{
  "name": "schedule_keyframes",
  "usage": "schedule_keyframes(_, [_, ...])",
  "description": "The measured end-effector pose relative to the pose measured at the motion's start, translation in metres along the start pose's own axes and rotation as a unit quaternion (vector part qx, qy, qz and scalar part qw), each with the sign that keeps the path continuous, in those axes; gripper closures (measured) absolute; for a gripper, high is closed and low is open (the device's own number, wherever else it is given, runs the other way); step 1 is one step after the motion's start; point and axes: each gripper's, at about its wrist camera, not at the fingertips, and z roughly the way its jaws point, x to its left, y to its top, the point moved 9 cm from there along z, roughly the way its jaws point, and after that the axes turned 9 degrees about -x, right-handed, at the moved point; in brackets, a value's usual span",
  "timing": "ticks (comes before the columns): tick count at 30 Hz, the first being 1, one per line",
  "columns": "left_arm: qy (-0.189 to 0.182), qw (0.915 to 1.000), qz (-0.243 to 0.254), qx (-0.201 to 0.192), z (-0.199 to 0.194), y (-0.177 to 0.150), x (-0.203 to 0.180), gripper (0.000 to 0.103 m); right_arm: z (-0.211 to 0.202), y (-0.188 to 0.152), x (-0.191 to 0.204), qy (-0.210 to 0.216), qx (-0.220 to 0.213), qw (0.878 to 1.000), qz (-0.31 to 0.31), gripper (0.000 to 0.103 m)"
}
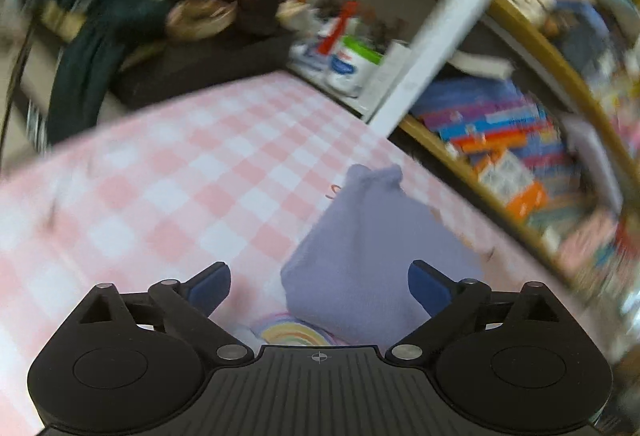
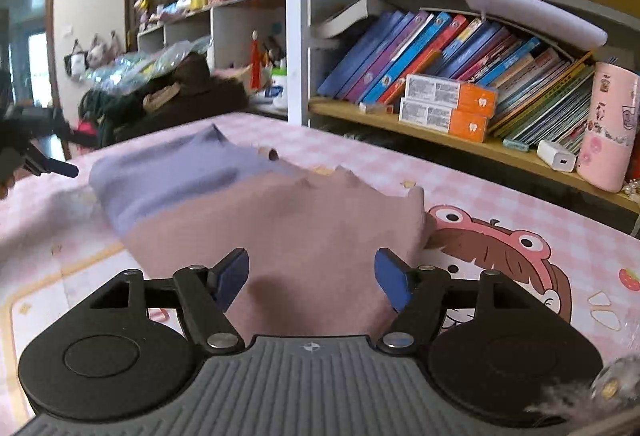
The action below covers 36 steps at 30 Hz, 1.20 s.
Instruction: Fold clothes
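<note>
A folded knit garment, lavender [image 2: 176, 172] at one end and dusty pink [image 2: 312, 236] at the other, lies on the pink checked tablecloth [image 2: 500, 196]. In the left wrist view its lavender part [image 1: 372, 256] lies just ahead, between the fingers and toward the right one. My left gripper [image 1: 320, 288] is open and empty above the cloth; it also shows at the far left of the right wrist view [image 2: 52, 164]. My right gripper [image 2: 312, 280] is open and empty, hovering over the pink end.
A bookshelf [image 2: 460, 140] full of books stands close behind the table's far edge, with orange boxes [image 2: 448, 108] and a pink cup [image 2: 608, 124]. A white upright post [image 2: 296, 16], jars [image 1: 352, 64] and dark bags [image 2: 180, 92] stand at the back left.
</note>
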Motion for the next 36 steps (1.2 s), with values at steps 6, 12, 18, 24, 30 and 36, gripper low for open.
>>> schedule_keyframes(6, [-0.007, 0.9929, -0.118, 0.006, 0.004, -0.009, 0.008, 0.006, 0.000, -0.002, -0.001, 0.032, 0.014, 0.999, -0.016, 0.036])
schedule_keyframes(12, [-0.002, 0.9894, -0.143, 0.022, 0.015, -0.013, -0.008, 0.007, 0.002, -0.008, -0.005, 0.058, 0.014, 0.998, -0.003, 0.044])
schedule_keyframes(18, [0.003, 0.9862, -0.164, 0.019, 0.022, -0.023, -0.022, 0.015, -0.004, -0.010, -0.015, 0.032, 0.007, 0.999, 0.010, 0.068])
schedule_keyframes(24, [0.033, 0.9821, -0.185, -0.007, 0.032, -0.019, -0.003, 0.072, -0.002, -0.016, -0.014, 0.026, 0.019, 0.999, 0.011, 0.079])
schedule_keyframes(30, [0.008, 0.9899, -0.135, -0.042, 0.025, -0.011, -0.031, 0.081, -0.001, -0.018, -0.011, 0.026, 0.026, 0.999, 0.004, 0.079])
schedule_keyframes(36, [-0.046, 0.9970, 0.040, -0.047, 0.021, -0.001, -0.086, 0.076, -0.001, -0.018, -0.011, 0.027, 0.027, 0.999, 0.005, 0.078])
